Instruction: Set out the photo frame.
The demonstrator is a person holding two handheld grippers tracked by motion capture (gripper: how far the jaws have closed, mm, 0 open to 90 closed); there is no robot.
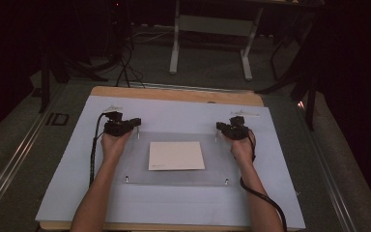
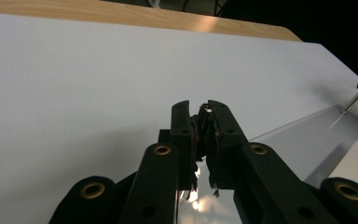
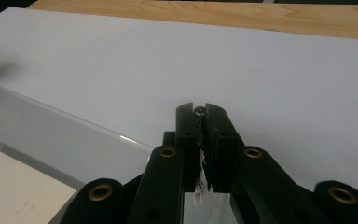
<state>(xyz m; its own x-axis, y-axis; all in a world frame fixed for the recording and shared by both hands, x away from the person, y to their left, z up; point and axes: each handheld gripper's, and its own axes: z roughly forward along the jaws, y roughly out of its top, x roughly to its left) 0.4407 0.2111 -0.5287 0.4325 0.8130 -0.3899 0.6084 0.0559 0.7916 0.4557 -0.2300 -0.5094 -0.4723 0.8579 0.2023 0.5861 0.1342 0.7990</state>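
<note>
Left gripper [image 1: 136, 122] clamped on far-left screw [image 2: 207, 110] of clear sheet [image 1: 140, 166]. Right gripper [image 1: 219, 126] clamped on far-right screw [image 3: 199, 111]. Paper [image 1: 176, 155] under sheet.

1. A clear sheet [image 1: 174, 159] lies flat on a white board [image 1: 67, 193], which covers a wooden table [image 1: 174, 94].
2. A cream card [image 1: 176, 155] lies at the middle of the clear sheet.
3. Small pegs stand at the sheet's corners; the near two [image 1: 127, 179] are free.
4. The left gripper [image 1: 134, 123] sits at the sheet's far left corner, the right gripper [image 1: 221, 127] at its far right corner.
5. A cable [image 1: 94, 145] trails from each gripper.
</note>
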